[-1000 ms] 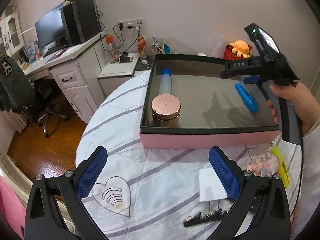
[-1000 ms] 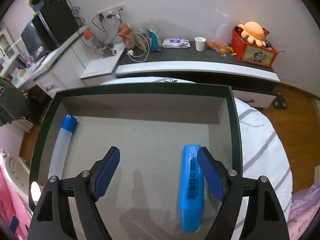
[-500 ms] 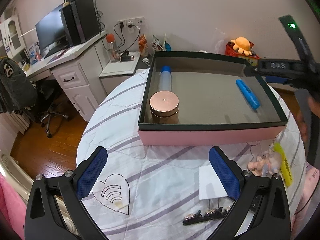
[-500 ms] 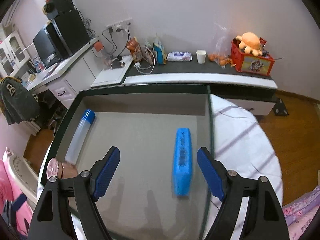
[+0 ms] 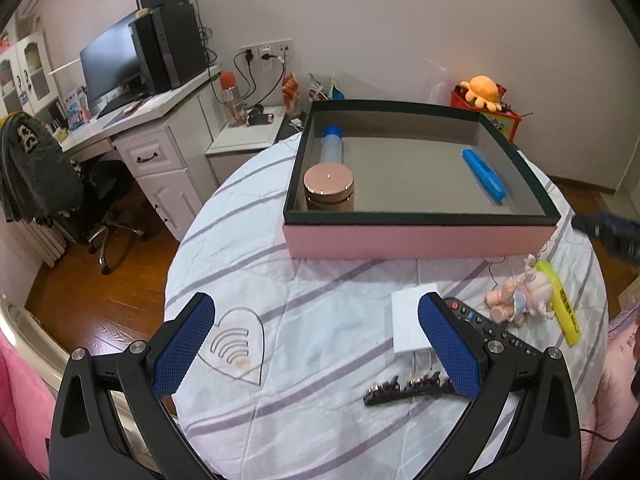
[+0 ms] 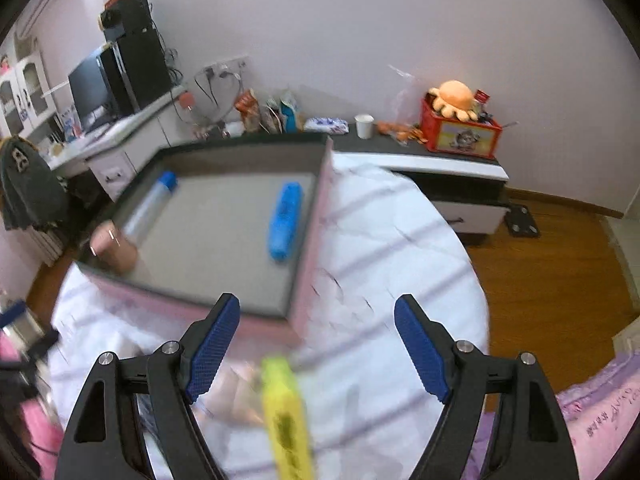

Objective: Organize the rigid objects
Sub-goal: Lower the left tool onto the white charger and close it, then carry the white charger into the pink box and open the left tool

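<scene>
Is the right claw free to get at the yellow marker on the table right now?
Probably yes. The right claw is open and empty, and the yellow marker lies bare on the tablecloth just below its fingers. Only the small doll sits close beside it.

A home bedroom or study is showing here: a white desk (image 5: 160,136) is carrying a monitor (image 5: 108,68) beside an office chair (image 5: 100,200), a plush toy (image 6: 456,98) is sitting on a low cabinet (image 6: 452,172), and wood flooring (image 6: 552,264) is surrounding a cloth-covered round table (image 5: 320,320).
</scene>
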### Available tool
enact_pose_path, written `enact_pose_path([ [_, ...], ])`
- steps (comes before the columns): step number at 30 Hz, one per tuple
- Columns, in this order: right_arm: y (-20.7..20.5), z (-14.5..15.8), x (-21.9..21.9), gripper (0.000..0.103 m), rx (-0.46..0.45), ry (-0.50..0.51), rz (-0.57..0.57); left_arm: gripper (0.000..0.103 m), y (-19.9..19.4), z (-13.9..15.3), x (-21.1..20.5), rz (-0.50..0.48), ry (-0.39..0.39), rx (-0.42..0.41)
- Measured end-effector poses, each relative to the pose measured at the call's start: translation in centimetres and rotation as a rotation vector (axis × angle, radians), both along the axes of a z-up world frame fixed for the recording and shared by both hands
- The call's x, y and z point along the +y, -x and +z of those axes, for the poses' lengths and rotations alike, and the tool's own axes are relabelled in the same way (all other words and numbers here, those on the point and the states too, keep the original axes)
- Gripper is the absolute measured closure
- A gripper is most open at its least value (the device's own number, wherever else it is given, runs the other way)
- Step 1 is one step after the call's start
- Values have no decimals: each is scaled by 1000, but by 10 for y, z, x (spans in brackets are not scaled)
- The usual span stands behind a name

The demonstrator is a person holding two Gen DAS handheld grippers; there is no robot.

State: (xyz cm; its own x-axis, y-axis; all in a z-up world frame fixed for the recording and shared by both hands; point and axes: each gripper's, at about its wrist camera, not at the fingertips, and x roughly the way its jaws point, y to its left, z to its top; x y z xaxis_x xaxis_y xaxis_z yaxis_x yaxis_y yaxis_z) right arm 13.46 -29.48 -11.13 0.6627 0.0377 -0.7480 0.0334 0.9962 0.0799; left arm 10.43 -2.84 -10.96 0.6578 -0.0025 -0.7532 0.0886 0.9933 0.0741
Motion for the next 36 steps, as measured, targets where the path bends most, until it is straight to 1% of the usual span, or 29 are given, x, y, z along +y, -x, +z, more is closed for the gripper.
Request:
enact_pose_path([
  [2, 13, -11, -2, 22, 10, 14, 4, 0, 5, -3, 0, -4, 1, 6],
  [4, 22, -20, -1, 22, 27, 9, 33, 0, 10, -5, -2, -14, 1, 9],
  [7, 38, -31, 5, 22, 26, 28, 78, 0, 18, -11, 0, -18, -10, 15],
  [12, 58, -39, 12, 22, 24, 24, 106, 0, 20, -22, 10, 5, -5, 43],
  [16, 63, -44, 12, 22, 32, 13, 112, 0, 17, -25, 4, -16, 7, 48],
  [22, 68, -47, 11, 22, 37, 0, 126, 1, 0, -38, -23, -96, 79, 90],
  [23, 68, -49, 10, 22, 42, 0, 128, 2, -4, -41, -28, -109, 92, 101],
  [25, 68, -50, 9, 22, 42, 1, 127, 9, -12, -47, -34, -118, 110, 125],
  [28, 68, -51, 6, 22, 45, -1, 126, 29, -22, -60, -40, -130, 125, 171],
  [29, 68, -50, 5, 22, 43, -2, 127, 38, -25, -64, -42, -143, 136, 193],
  [31, 68, -50, 3, 22, 43, -5, 130, 44, -28, -65, -44, -158, 158, 191],
  [32, 67, -49, 4, 22, 38, -5, 129, 54, -29, -65, -45, -172, 174, 191],
  [33, 67, -49, 3, 22, 36, -8, 133, 60, -30, -64, -46, -186, 192, 191],
  [36, 64, -46, 4, 22, 32, -9, 143, 60, -31, -61, -48, -184, 164, 171],
])
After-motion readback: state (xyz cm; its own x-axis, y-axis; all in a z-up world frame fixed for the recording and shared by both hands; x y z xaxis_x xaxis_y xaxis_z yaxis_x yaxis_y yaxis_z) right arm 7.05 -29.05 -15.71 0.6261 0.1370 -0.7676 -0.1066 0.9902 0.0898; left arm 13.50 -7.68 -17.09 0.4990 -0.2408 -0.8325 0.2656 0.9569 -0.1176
